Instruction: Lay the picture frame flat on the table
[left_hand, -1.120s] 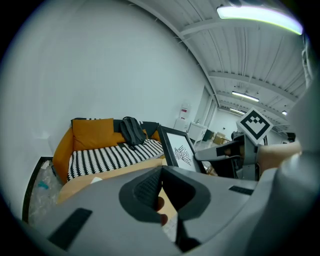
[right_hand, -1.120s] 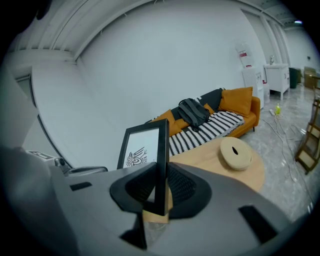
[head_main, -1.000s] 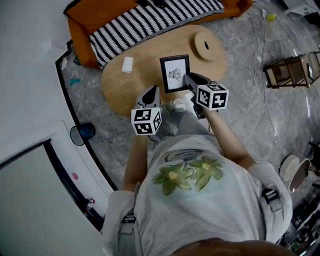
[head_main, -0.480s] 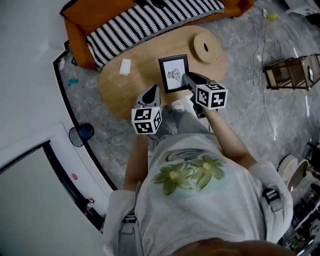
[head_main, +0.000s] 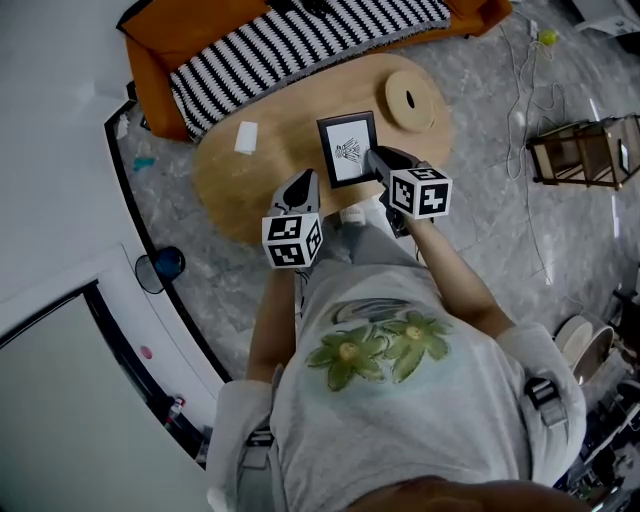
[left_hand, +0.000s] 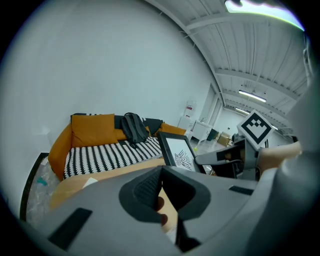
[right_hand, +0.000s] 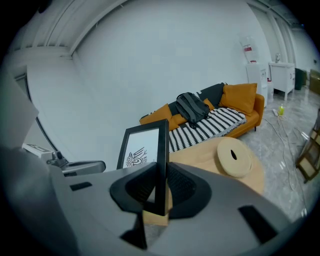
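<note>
I'm gripping the picture frame (head_main: 348, 148) with the right gripper (head_main: 376, 160), whose jaws are pressing together on the black right-hand border of the frame; in the right gripper view (right_hand: 160, 192) that border is running straight up between the two pads, with the frame (right_hand: 145, 147) rising upright above them and its white sheet with the dark drawing facing to the left. The frame is standing over the oval wooden table (head_main: 250, 180), near the edge closest to me, and it is not lying flat; I can't tell whether its bottom edge is touching the wood. The left gripper (head_main: 299, 187) is hovering just beside the frame on its left, apart from it. In the left gripper view (left_hand: 161, 187) its jaws are closing to a narrow slit with nothing between them, only the table top showing through, and the frame (left_hand: 177, 150) is facing that camera. A round wooden disc (head_main: 411, 97) with a slot in it is lying on the far right part of the table, and a small white object (head_main: 245, 137) is lying on the left part. Beyond the table an orange sofa (head_main: 160, 60) is carrying a black-and-white striped blanket (head_main: 300, 40) and a dark backpack (right_hand: 192, 107).
</note>
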